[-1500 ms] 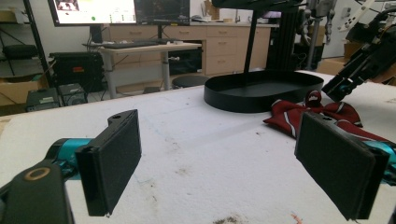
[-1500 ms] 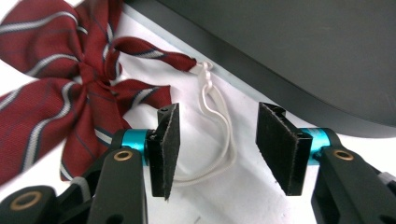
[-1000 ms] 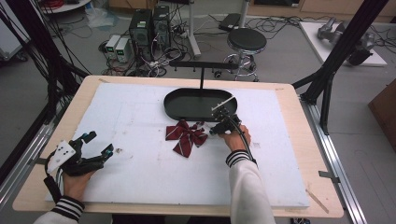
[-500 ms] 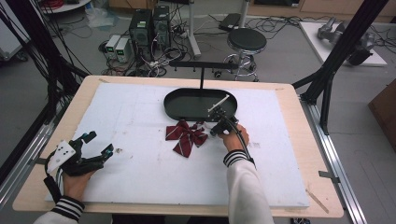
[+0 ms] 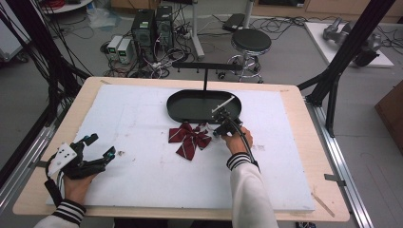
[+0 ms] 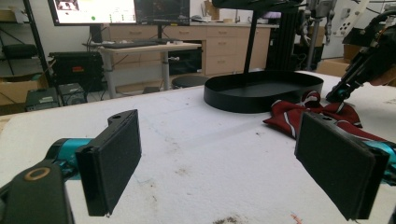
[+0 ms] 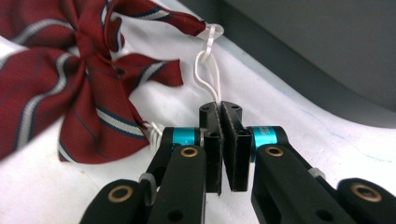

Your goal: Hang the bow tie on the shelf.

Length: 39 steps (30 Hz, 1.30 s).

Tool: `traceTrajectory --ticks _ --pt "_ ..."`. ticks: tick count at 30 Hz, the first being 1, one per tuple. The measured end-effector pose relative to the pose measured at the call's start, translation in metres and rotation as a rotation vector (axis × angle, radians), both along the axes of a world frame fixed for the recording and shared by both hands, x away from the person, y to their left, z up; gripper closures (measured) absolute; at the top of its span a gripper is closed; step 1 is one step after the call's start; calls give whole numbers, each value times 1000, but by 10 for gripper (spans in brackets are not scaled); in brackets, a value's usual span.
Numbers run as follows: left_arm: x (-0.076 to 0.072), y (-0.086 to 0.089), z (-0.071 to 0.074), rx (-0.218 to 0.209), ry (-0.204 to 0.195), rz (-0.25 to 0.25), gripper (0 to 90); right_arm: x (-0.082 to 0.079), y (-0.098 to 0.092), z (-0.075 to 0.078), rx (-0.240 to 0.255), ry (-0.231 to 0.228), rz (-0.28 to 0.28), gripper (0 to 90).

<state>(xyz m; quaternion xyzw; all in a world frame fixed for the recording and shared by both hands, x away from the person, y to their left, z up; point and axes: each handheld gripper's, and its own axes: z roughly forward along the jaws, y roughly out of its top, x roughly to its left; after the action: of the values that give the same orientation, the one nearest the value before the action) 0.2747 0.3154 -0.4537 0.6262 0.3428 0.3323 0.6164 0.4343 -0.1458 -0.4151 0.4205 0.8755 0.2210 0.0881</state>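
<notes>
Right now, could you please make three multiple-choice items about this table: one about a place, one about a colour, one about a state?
1. Where does the bow tie lie?
A. inside the black tray
B. on the white mat, in front of the tray
C. on the floor

2. What colour is the bow tie?
A. dark red with pale stripes
B. plain green
C. yellow

3. What does the right gripper do?
A. it stands wide open
B. it is shut on the white cord
C. it holds the tray

Key: 1 B, the bow tie rests on the white mat beside the black tray. 2 A, striped red cloth. 3 B, the fingers pinch the white cord.
</notes>
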Motion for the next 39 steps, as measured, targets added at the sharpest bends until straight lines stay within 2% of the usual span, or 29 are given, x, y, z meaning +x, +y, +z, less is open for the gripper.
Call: traceTrajectory --ticks 8,10,12,16,17,18,20,27,30,32,34,39 --pt "0 0 0 1 0 -1 149 -1 -4 7 57 -48 1 873" --pt "0 0 0 1 1 0 149 -1 -6 9 84 -69 1 874" --pt "0 0 0 1 1 0 150 -4 -7 15 136 -90 -6 873" --pt "0 0 0 1 1 1 149 -7 -8 22 196 -133 -3 874" --pt "0 0 0 1 2 1 149 -7 -8 22 196 -133 -3 874" --pt "0 0 0 1 1 0 149 -8 -9 25 230 -160 -7 873" --pt "0 0 0 -1 2 1 149 -9 -11 29 261 -184 -12 874" --pt "0 0 0 1 5 1 149 -15 -17 45 419 -279 -31 874" --pt "0 0 0 -1 4 1 149 -16 -22 54 454 -329 -47 874" --pt "0 0 0 -1 5 1 149 -16 -23 56 465 -333 -54 874" --pt "0 0 0 -1 5 2 149 -17 -27 67 494 -368 -75 875" --pt "0 0 0 -1 5 2 149 -16 -29 79 538 -409 -92 875"
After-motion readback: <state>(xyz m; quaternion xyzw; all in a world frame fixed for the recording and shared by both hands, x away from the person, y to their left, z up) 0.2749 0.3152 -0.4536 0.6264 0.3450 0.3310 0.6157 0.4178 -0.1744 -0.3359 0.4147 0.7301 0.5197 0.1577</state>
